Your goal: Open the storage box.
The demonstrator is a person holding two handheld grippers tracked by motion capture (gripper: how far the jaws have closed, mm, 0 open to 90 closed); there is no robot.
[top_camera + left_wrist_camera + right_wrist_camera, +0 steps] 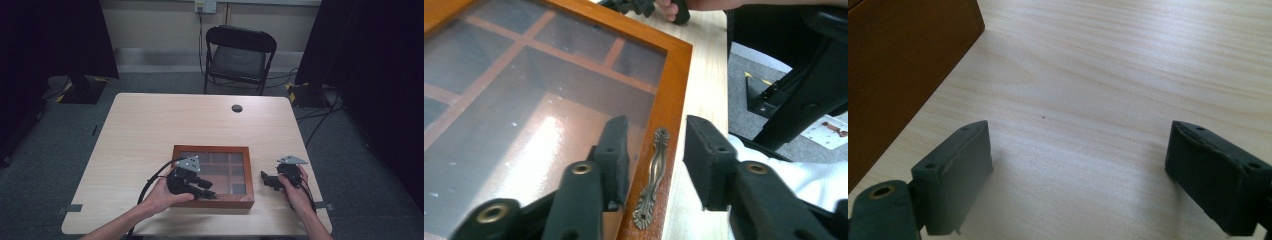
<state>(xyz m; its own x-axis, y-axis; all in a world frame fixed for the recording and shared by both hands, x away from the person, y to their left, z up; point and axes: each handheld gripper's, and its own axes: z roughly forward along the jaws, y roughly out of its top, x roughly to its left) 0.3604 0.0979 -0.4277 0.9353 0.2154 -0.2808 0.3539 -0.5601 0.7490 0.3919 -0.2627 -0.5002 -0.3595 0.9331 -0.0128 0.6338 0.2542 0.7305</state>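
My table (pixel 150 130) is pale wood with rounded corners and a dark round cable hole (pixel 237 108) near its far edge. Lying flat on it, toward my side and a little right of the middle, is a brown wooden box (pixel 212 176) with a glass lid over its compartments. The rest of the top shows bare grain. The table stands on grey carpet (pixel 60 145).

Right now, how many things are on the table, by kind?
Wooden box with a glass lid: 1
Brass handle on the box: 1
Claws held by hands: 2, the left claw and the right claw
Total: 4
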